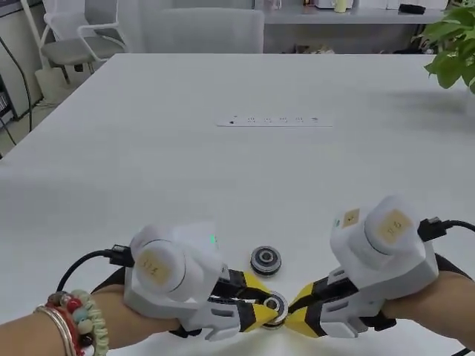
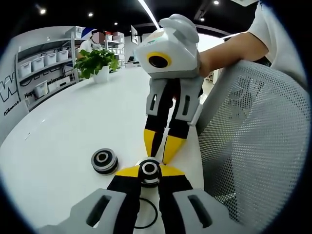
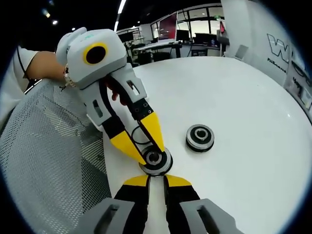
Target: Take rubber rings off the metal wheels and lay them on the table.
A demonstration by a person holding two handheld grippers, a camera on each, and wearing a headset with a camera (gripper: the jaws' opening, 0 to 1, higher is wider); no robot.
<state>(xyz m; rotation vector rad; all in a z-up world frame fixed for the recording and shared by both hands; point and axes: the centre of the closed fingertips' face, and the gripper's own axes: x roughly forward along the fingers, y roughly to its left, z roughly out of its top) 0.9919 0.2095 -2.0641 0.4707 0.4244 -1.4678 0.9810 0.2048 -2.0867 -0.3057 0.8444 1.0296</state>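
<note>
Left gripper [image 2: 150,171] is pinching the wheel [image 2: 149,168] at lower centre, steadying it for my right gripper [image 3: 157,181], which is nosing its edge; that grip I cannot tell.

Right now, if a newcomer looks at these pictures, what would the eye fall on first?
The two grippers meet tip to tip at the near edge of the white table: the left gripper clamps a metal wheel and the right gripper noses up to it. Next come a second wheel lying beyond them, and a loose black rubber ring on the table under the left gripper.
</note>
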